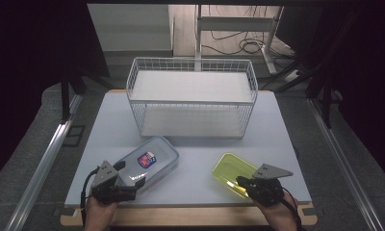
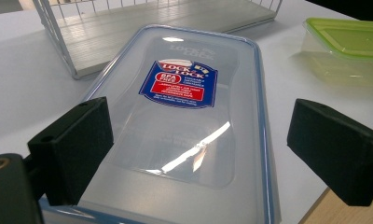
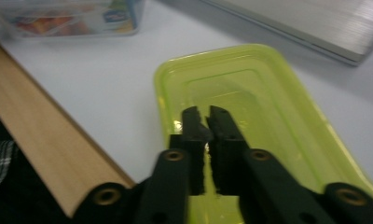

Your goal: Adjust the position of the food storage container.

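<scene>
A clear lidded container with a blue rim and a red-and-blue label lies at the front left of the white table. My left gripper stands open at its near end. In the left gripper view its jaws straddle the container, the left pad at the lid's edge and the right pad well clear of it. A yellow-green container lies at the front right. My right gripper is at its near end. In the right gripper view its jaws are shut over the yellow-green container, and I see nothing held between them.
A white wire basket with a pale floor stands across the back middle of the table. The table's wooden front edge runs just below both hands. Dark floor, metal rails and cables surround the table.
</scene>
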Tool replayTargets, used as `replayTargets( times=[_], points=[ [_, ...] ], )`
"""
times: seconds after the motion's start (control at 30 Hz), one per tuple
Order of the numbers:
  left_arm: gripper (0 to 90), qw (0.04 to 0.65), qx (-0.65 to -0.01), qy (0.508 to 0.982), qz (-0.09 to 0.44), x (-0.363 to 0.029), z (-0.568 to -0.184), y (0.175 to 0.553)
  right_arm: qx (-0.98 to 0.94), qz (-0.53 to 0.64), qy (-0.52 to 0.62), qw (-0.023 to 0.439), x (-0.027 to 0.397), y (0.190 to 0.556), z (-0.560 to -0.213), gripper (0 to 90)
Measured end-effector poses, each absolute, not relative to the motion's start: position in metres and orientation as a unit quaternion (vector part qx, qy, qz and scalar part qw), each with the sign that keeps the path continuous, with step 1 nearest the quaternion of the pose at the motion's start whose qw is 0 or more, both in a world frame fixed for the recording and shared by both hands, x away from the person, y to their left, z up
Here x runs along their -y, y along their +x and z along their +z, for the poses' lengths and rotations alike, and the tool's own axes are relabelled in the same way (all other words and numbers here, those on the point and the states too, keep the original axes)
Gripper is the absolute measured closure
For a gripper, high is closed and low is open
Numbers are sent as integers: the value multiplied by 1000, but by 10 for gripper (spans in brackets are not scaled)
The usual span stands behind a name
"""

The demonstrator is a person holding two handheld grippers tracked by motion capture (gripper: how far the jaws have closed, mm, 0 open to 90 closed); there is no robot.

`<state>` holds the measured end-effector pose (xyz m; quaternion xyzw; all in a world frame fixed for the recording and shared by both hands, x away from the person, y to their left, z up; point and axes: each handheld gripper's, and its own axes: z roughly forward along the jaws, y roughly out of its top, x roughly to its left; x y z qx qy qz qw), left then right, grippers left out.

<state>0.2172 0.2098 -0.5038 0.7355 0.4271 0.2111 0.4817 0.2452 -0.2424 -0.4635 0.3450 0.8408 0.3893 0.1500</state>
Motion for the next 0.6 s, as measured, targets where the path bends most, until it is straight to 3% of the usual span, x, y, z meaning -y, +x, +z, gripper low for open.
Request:
replayTargets(
  times=[0.6],
  points=[
    [69,481,-430,736,204,-211,-505,218,-887,329,307,101,233,239,-483,897]
  ],
)
